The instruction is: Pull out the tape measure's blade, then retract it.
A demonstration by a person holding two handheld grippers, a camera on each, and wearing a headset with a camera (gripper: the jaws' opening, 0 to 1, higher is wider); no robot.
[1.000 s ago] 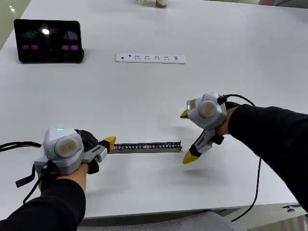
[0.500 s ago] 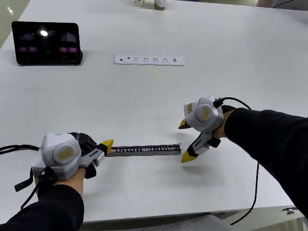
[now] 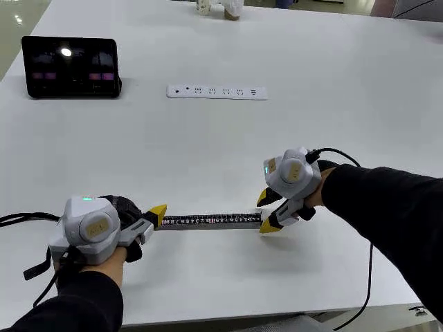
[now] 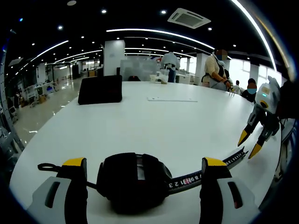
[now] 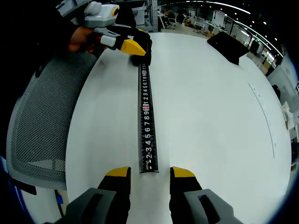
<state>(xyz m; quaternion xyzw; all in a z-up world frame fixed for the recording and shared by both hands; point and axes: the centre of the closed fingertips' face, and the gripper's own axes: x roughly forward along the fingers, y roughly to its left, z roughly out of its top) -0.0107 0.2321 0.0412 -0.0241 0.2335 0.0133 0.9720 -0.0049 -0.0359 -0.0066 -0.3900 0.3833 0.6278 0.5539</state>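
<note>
The tape measure's case (image 4: 135, 179) sits on the white desk (image 3: 208, 152) between the fingers of the left gripper (image 4: 145, 162). In the left gripper view they stand apart on either side of the case, with a sliver of desk showing on one side, so they look spread around it rather than clamped on it. The blade (image 5: 145, 121) runs out of the case and lies flat on the desk. At the end farthest from the case is its hook (image 5: 148, 169), and there the right gripper (image 5: 149, 171) waits with its fingers parted, one tip on each side of the hook and neither touching it.

The case looks like hard, smooth plastic, compact and probably dense for its size. Its rounded flanks could slide under a light squeeze, so it is best held across the broad flat sides. The blade is likely thin spring steel, stiff along its run but easy to kink if folded, with slick printed faces. The hook is the sensible place to pinch it, just behind the tab. The spring probably pulls hard toward the case, so the end should be walked back rather than let fly.
</note>
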